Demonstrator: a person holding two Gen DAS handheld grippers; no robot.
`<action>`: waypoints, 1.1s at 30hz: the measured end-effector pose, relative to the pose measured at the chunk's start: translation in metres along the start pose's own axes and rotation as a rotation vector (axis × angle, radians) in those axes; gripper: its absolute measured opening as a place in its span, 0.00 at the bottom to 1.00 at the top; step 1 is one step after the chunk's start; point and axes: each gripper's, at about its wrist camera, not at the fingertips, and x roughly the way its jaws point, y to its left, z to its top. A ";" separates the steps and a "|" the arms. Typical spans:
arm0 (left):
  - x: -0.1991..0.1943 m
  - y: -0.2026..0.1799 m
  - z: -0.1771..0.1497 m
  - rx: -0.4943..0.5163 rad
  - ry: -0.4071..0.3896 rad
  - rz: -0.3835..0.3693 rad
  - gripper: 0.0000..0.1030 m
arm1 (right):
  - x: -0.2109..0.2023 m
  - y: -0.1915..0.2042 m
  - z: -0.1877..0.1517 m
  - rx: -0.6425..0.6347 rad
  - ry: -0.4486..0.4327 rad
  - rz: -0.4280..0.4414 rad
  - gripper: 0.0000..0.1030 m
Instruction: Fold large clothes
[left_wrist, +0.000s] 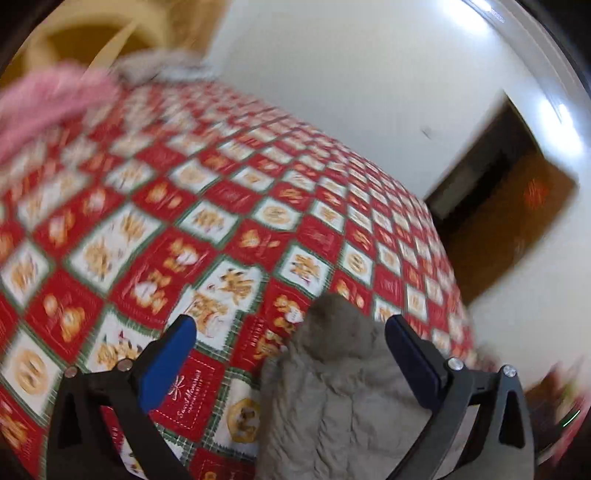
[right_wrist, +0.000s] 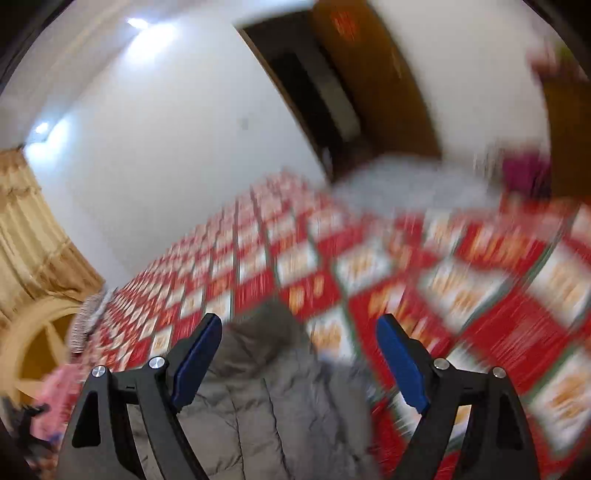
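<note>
Both tools stand released over the bed: the left gripper (left_wrist: 290, 334) has its blue pads spread wide with nothing pinched, and the right gripper (right_wrist: 299, 330) is likewise open and empty. The grey padded coat (left_wrist: 332, 387) lies on the red-and-white checked bedspread (left_wrist: 229, 192) at the near edge of the bed, its fur-trimmed top end pointing toward the far side; in both wrist views it sits below and between the pads, not clamped. A pink garment (left_wrist: 48, 107) lies near the far left corner as the left camera shows it, and another grey garment (right_wrist: 406, 184) rests toward the far right edge in the right view — both well apart from the coat. Judged stage: a fold has been let go, or the next hold is not yet taken. To do this step well, each tool should come down on a clear edge of the coat, catch every layer of the thick padding and close fully before lifting — a shallow bite on slick quilted cloth may slip. Both views are blurred; seams cannot be made out.
</note>
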 end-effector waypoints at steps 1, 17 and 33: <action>0.001 -0.017 -0.007 0.057 0.000 -0.001 1.00 | -0.010 0.021 0.003 -0.088 0.006 0.039 0.82; 0.142 -0.120 -0.075 0.421 0.042 0.249 1.00 | 0.135 0.148 -0.102 -0.497 0.326 -0.001 0.37; 0.188 -0.095 -0.082 0.283 0.067 0.186 1.00 | 0.184 0.120 -0.121 -0.353 0.376 0.025 0.37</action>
